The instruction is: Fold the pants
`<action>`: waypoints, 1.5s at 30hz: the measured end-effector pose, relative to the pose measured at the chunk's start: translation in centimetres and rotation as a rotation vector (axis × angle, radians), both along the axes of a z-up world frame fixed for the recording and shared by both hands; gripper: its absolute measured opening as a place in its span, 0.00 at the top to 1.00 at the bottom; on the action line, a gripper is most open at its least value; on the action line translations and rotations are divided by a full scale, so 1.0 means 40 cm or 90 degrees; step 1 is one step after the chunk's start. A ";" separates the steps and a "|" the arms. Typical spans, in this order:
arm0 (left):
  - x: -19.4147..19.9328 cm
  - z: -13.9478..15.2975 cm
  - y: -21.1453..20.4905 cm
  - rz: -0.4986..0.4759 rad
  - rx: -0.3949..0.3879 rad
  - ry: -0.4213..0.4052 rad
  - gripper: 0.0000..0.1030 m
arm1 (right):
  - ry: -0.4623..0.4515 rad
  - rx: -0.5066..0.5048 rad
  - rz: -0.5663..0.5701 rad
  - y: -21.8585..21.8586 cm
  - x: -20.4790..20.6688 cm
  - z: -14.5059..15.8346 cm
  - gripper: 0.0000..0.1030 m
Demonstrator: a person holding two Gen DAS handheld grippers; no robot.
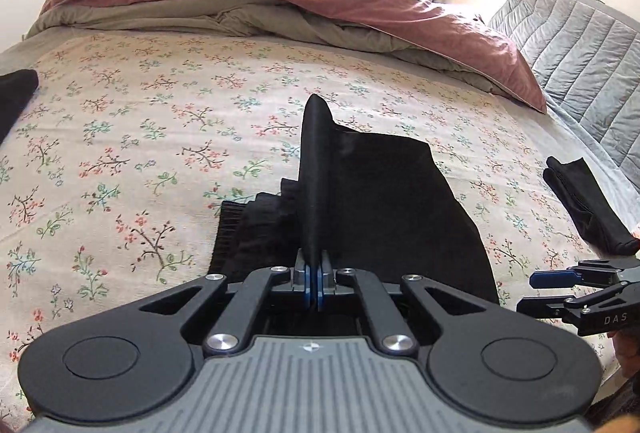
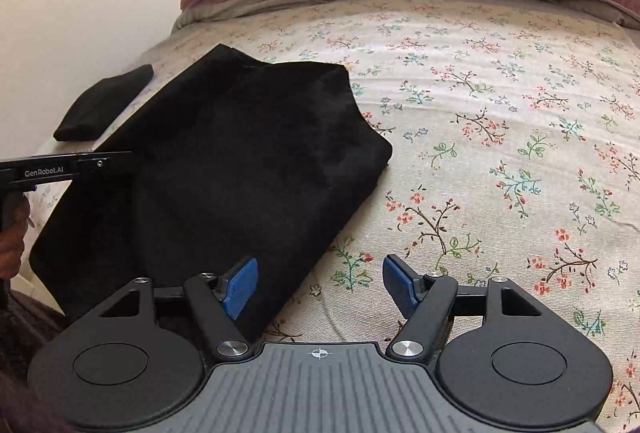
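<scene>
Black pants (image 1: 400, 201) lie folded in a thick bundle on the floral bedsheet (image 1: 160, 121). My left gripper (image 1: 315, 273) is shut on a fold of their fabric, which stands up as a tall black ridge between the pads. In the right wrist view the pants (image 2: 224, 169) fill the left half, and the left gripper (image 2: 116, 159) reaches in over their left edge. My right gripper (image 2: 320, 285) stands open with nothing between its blue pads (image 2: 400, 283). Its left pad hangs over the pants' near corner. It also shows open at the right edge of the left view as the right gripper (image 1: 538, 293).
A small folded black garment (image 1: 588, 209) lies on the right of the sheet; another folded black garment (image 2: 104, 101) sits near the wall. A pink and grey duvet (image 1: 280, 1) is bunched at the bed's head. A grey quilted cover (image 1: 580, 45) lies beyond the right edge.
</scene>
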State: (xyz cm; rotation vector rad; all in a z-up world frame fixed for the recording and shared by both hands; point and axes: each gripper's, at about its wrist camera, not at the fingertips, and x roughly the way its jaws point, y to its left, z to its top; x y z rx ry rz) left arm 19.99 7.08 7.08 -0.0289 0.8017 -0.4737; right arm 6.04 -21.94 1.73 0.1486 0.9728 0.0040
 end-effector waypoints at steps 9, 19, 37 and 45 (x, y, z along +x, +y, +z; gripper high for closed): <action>0.062 -0.071 0.091 0.038 0.010 0.019 0.61 | 0.017 0.024 0.009 0.024 0.029 -0.032 0.32; 0.183 -0.152 0.173 0.008 -0.199 0.203 0.31 | 0.036 0.186 -0.022 0.000 0.063 -0.087 0.32; 0.248 -0.160 -0.007 0.015 -0.340 0.210 0.71 | -0.053 0.216 -0.201 -0.178 0.170 -0.068 0.85; 0.299 -0.149 -0.147 0.008 -0.333 0.151 0.71 | -0.117 0.188 -0.258 -0.305 0.213 -0.039 0.84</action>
